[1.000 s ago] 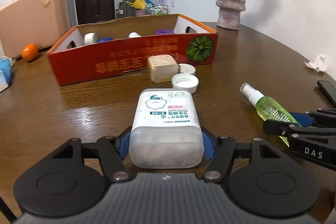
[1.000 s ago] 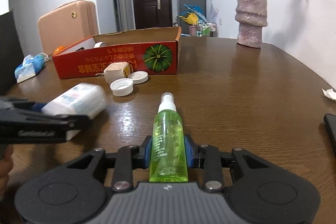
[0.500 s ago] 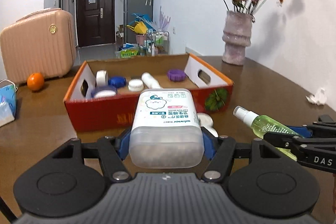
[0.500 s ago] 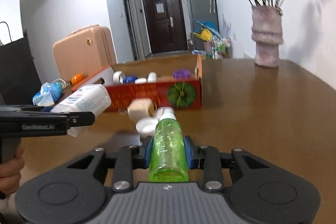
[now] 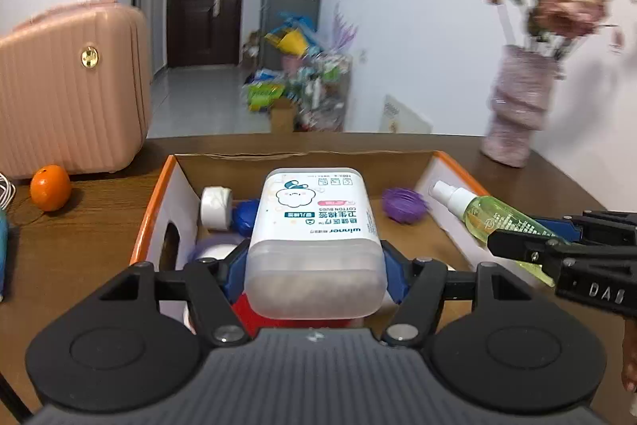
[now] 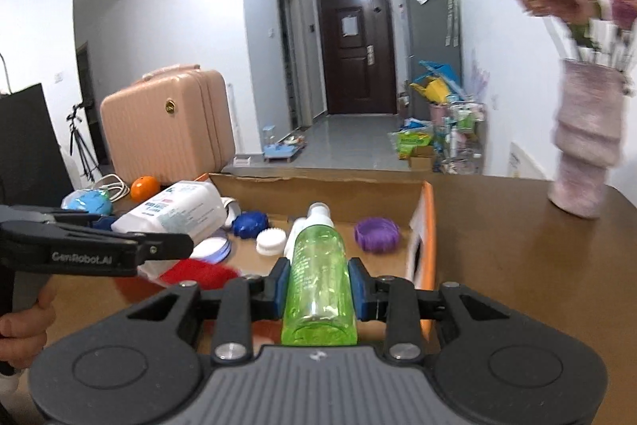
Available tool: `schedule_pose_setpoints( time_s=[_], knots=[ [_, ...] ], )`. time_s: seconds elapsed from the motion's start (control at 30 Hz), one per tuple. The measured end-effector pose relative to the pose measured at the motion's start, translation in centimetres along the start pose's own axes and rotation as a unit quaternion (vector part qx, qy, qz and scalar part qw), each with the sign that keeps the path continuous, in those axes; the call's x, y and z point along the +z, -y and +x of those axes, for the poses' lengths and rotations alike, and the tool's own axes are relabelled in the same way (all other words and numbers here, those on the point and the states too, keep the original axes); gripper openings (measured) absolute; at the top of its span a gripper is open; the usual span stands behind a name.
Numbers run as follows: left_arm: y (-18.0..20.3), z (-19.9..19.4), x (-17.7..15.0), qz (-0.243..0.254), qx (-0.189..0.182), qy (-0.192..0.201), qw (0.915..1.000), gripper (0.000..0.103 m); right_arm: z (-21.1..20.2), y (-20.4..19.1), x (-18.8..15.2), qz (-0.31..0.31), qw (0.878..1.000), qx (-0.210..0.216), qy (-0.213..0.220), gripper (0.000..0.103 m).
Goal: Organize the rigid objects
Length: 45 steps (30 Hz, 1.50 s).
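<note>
Jaws of left gripper (image 5: 315,257) clamped on cotton bud box (image 5: 314,226), blue pads pressed against both of its sides; jaws of right gripper (image 6: 318,285) clamped on green spray bottle (image 6: 318,273), white nozzle pointing away from the camera.

Both held above cardboard box (image 5: 159,202), an open carton with orange rim on wooden table (image 5: 71,249). Cotton bud box over the carton's near-left part, label upward, clear base toward the camera. Green spray bottle over the carton's right half, seen from the left wrist close to the right inner wall.

Inside the carton: purple cap (image 6: 376,234) toward the far right, blue cap (image 6: 249,224) and white cap (image 6: 270,241) near the middle, white roll (image 5: 215,206) standing on edge by the left wall, red lid (image 6: 199,271) near the front-left, partly hidden behind the left gripper.

Outside the carton: orange (image 5: 51,187) on the table to its left, pink suitcase (image 5: 71,94) behind that, vase (image 6: 585,142) with blurred flowers to the carton's right. Bare hand (image 6: 24,325) gripping the left tool's handle, lower left of the right wrist view.
</note>
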<state>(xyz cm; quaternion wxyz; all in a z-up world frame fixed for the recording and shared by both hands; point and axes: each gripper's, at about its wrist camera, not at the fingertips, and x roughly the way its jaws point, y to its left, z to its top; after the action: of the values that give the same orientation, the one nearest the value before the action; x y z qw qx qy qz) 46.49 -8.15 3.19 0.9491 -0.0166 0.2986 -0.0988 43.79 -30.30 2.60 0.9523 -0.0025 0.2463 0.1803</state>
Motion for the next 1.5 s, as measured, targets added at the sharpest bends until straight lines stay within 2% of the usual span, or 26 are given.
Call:
schedule_pose_setpoints(
  time_s=[0.2,0.4,0.43,0.47,0.5,0.53,0.67,0.77,0.9,1.07,1.2,1.37,1.5],
  knots=[
    [-1.1,6.1,2.0,-0.003,0.029,-0.035,0.9990,0.066,8.3,0.6,3.5,-0.039,0.998,-0.013,-0.041,0.030],
    [-1.7,8.3,1.6,-0.016,0.048,-0.060,0.9969,0.069,12.4,-0.1,4.0,-0.049,0.995,-0.013,-0.084,0.031],
    [-1.9,8.3,1.7,-0.023,0.046,-0.065,0.9966,0.075,12.4,-0.1,4.2,-0.046,0.996,-0.010,-0.078,0.032],
    [-2.1,8.1,1.8,-0.024,0.037,-0.060,0.9972,0.090,12.4,0.0,4.3,-0.040,0.996,-0.011,-0.073,0.037],
    [-2.1,7.8,1.9,-0.023,0.031,-0.052,0.9979,0.093,12.3,0.1,4.3,-0.034,0.997,-0.013,-0.070,0.050],
    [-2.0,7.5,1.9,-0.016,0.031,-0.045,0.9984,0.093,12.3,0.2,4.3,-0.028,0.997,-0.014,-0.065,0.055],
    [-2.2,6.7,1.9,-0.019,0.031,-0.042,0.9985,0.093,11.7,0.9,4.3,-0.006,0.998,-0.010,-0.061,0.055],
    [-2.5,5.8,1.8,-0.030,0.026,-0.044,0.9982,0.093,10.1,1.4,4.4,-0.002,0.998,-0.009,-0.058,0.055],
    [-1.9,3.4,1.8,-0.018,0.028,-0.030,0.9990,0.094,7.4,0.8,4.7,-0.013,0.999,-0.012,-0.045,0.058],
    [-0.8,-2.2,1.0,0.000,0.025,0.004,0.9997,0.098,2.1,-0.4,4.6,-0.022,0.999,-0.019,-0.019,0.060],
    [0.2,-7.1,-0.7,0.013,0.024,0.029,0.9992,0.100,-3.3,-1.9,3.3,-0.039,0.999,-0.030,0.008,0.069],
    [1.7,-12.7,-5.0,0.020,0.019,0.039,0.9989,0.101,-9.4,-4.2,-0.8,-0.059,0.998,-0.025,0.017,0.072],
    [3.1,-15.6,-9.6,0.015,0.036,0.037,0.9985,0.102,-12.8,-5.3,-5.6,-0.032,0.999,-0.028,0.001,0.072]
  ],
)
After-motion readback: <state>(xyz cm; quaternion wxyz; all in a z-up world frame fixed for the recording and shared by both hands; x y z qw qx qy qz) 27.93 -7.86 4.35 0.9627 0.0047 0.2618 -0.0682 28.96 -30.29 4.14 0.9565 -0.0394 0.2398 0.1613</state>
